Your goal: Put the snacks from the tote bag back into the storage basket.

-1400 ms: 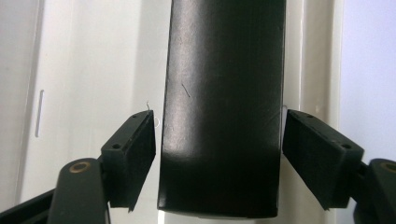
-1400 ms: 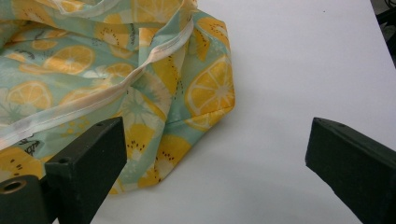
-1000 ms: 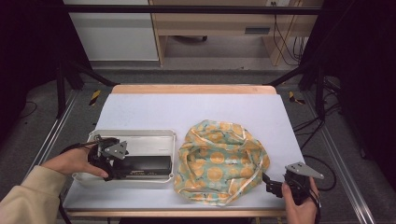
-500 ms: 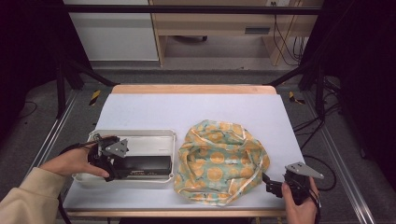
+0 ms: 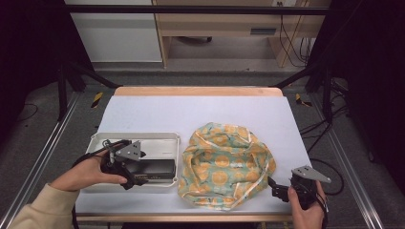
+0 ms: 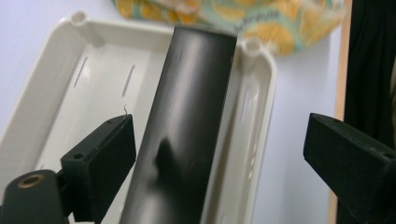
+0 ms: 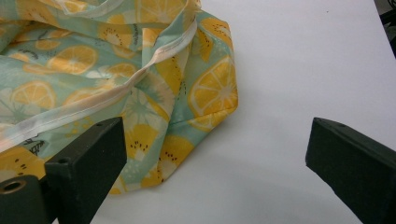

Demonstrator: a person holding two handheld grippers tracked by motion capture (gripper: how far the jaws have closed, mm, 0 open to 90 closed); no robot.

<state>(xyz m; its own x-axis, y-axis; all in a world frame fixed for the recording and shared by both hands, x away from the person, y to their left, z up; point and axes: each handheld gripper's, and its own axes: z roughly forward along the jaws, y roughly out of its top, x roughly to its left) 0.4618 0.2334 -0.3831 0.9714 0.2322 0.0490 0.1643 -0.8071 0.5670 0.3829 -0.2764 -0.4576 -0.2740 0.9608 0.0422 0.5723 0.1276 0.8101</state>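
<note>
Left gripper [image 5: 125, 177] low over the white plastic tray [image 5: 143, 138] at the table's [image 5: 157, 114] front left, jaws spread wide around a black cylinder [image 6: 187, 121] lying lengthwise in that tray, one jaw just beside it, the other well clear

Right gripper [image 5: 279, 188] at the front right edge, jaws spread wide, holding nothing, just beside the rim of the crumpled lemon-print fabric bag [image 5: 224, 164]; bag resting on the table right of the tray
</note>
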